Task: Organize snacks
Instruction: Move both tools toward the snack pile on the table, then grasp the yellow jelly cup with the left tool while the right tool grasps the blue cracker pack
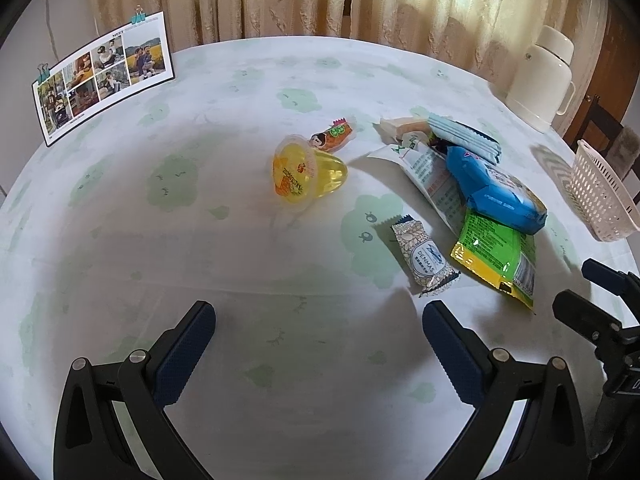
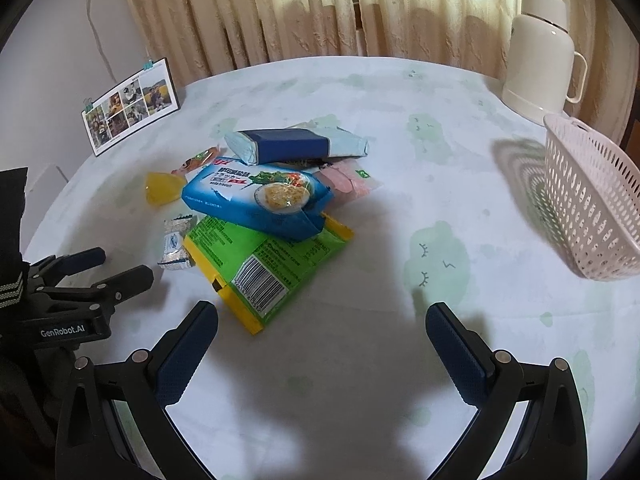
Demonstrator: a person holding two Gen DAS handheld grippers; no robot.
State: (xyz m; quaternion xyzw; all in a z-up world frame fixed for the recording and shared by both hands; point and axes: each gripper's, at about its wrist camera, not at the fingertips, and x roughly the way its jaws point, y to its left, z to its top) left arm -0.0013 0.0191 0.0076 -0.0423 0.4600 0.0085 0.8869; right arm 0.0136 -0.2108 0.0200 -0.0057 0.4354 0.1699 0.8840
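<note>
A heap of snacks lies mid-table: a blue cracker pack [image 2: 256,196] on a green-and-yellow bag [image 2: 264,264], a dark blue and pale blue pack [image 2: 292,146] behind, a pink packet [image 2: 352,182]. A yellow jelly cup [image 1: 308,174], a small orange snack [image 1: 332,136] and a silver wrapped candy [image 1: 424,258] lie to their left. A pale pink perforated basket [image 2: 592,200] stands at the right. My left gripper [image 1: 318,320] is open and empty, short of the candy. My right gripper [image 2: 322,322] is open and empty, just right of the green bag.
The round table has a white cloth with green prints [image 2: 440,140]. A cream thermos jug [image 2: 540,48] stands at the back right, a photo card with clips [image 1: 104,76] at the back left. Curtains hang behind. The left gripper also shows in the right wrist view [image 2: 116,266].
</note>
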